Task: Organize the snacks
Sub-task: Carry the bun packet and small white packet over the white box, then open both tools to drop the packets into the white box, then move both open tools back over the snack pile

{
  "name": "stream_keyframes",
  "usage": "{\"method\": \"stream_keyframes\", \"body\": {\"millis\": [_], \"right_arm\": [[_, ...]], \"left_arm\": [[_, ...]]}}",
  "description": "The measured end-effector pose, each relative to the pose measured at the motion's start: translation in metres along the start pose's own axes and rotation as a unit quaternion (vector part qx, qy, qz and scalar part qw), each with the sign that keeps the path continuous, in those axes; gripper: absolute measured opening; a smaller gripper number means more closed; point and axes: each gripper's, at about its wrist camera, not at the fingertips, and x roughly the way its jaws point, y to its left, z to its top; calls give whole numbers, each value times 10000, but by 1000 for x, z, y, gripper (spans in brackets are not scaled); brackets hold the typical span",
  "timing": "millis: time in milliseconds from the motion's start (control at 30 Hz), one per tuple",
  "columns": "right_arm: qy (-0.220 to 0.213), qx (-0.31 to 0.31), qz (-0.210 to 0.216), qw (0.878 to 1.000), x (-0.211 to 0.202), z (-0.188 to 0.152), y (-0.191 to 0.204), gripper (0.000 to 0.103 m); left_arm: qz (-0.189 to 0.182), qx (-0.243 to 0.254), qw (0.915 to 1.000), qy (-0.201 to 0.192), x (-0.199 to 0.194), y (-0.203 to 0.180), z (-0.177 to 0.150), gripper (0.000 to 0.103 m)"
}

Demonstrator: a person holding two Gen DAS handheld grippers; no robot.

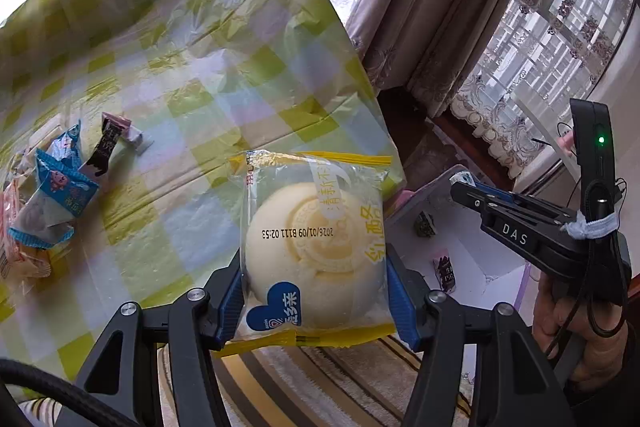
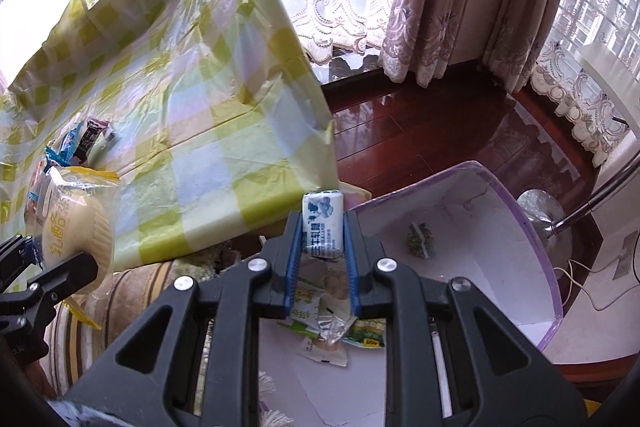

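Yellow-edged clear film wraps the round cream bun we clamp by its sides in the left gripper, its stamp reading "2026/01/09 B111 02:53". Our right gripper is pinched on a small white-and-blue candy above the purple-rimmed white box, likely for dropping in beside the packets already there. More snacks wait on the checked tablecloth.

snack pile cut off at left edge; small box wrappers unreadable
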Motion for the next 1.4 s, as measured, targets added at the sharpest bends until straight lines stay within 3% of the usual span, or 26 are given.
{"method": "stream_keyframes", "body": {"millis": [333,800,867,1000,1400], "right_arm": [[36,361,-263,9990,5,-6,-42,23],[94,543,-424,9976,9,-8,-63,24],[112,560,-396,9976,10,-9,-64,25],[114,562,-381,9976,10,-9,-63,41],[146,445,-293,9985,10,-8,-49,43]], "left_arm": [[-520,420,9969,409,24,-45,0,62],[-829,754,9917,632,35,-76,-3,65],[-776,787,9919,628,35,-78,-3,67],[-674,783,9928,610,35,-78,-3,67],[46,711,9968,357,28,-62,1,68]]}}
